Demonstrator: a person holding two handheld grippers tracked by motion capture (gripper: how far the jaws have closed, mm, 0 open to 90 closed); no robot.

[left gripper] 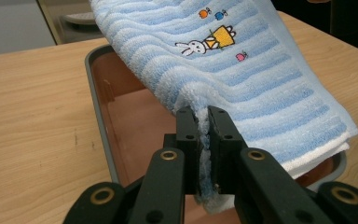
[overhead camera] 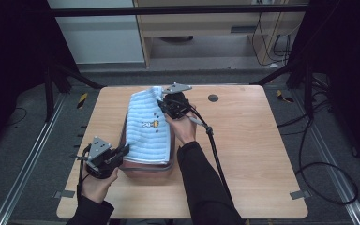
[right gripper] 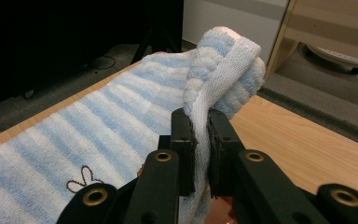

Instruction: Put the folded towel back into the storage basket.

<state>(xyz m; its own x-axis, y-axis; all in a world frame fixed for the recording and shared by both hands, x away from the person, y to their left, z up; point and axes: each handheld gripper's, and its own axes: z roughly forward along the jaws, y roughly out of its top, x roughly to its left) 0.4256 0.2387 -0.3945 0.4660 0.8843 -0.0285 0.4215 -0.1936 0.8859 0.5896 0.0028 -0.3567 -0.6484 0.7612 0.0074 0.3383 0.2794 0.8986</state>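
Note:
A folded blue-and-white striped towel [overhead camera: 147, 126] with a small rabbit picture [left gripper: 200, 42] hangs stretched over a reddish-brown tray [overhead camera: 146, 169] with a grey rim. My left gripper [overhead camera: 124, 150] is shut on the towel's near left corner [left gripper: 204, 140], just above the tray's inside. My right gripper [overhead camera: 165, 104] is shut on the far right corner [right gripper: 204, 135], which bunches up above its jaws. The towel [right gripper: 98, 135] sags between the two grips and hides most of the tray [left gripper: 121, 121].
The tray stands on a light wooden table [overhead camera: 243, 140] with bare wood to the right and at the front. A dark round hole [overhead camera: 213, 98] lies near the far edge. Black frame bars and cables surround the table.

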